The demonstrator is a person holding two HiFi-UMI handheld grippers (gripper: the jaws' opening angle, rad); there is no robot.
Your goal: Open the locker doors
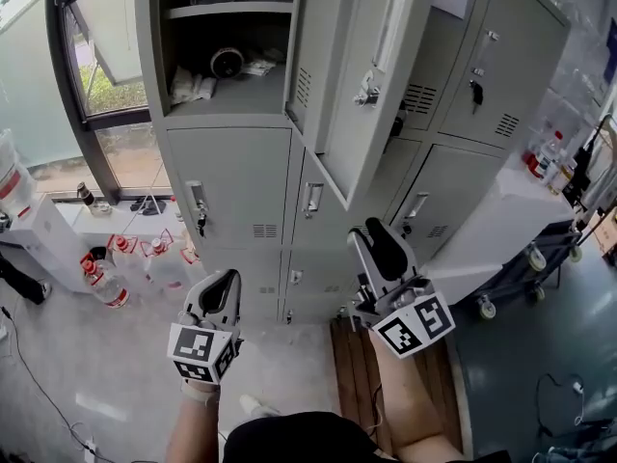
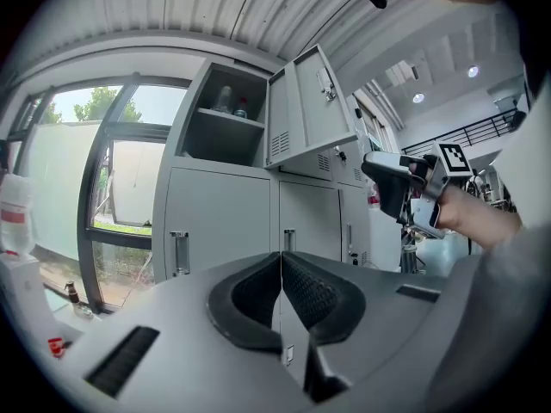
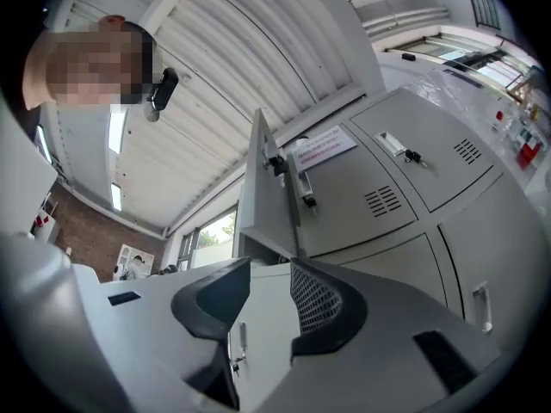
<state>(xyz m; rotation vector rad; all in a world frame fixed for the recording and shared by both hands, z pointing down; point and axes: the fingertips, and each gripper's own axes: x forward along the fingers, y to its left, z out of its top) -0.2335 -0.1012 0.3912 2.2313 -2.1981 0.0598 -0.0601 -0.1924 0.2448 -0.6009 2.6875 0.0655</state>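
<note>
**One locker door swung out, both tongs low in front of the bank**

A grey metal locker bank [image 1: 241,191] fills the upper half of the head view, with a dark-framed window [image 1: 101,75] at its left in the upper left of the frame. The bank's upper-left compartment [image 1: 231,99] stands exposed, small items lying on its floor. Its open door [image 1: 371,75] juts toward the camera at top centre, keys hanging from the lock. The closed doors [image 1: 236,186] below and to the right each show a vertical handle.

The right tongs [image 1: 378,231], right of centre, stand apart with nothing between the pads, and the open door's edge shows above them in the right gripper view [image 3: 269,275]. The left tongs [image 1: 224,280], lower left of centre, are pressed together on nothing, facing the closed doors [image 2: 281,263]. Plastic bottles [image 1: 108,283] stand on the floor [image 1: 289,374] at mid-left.
</note>
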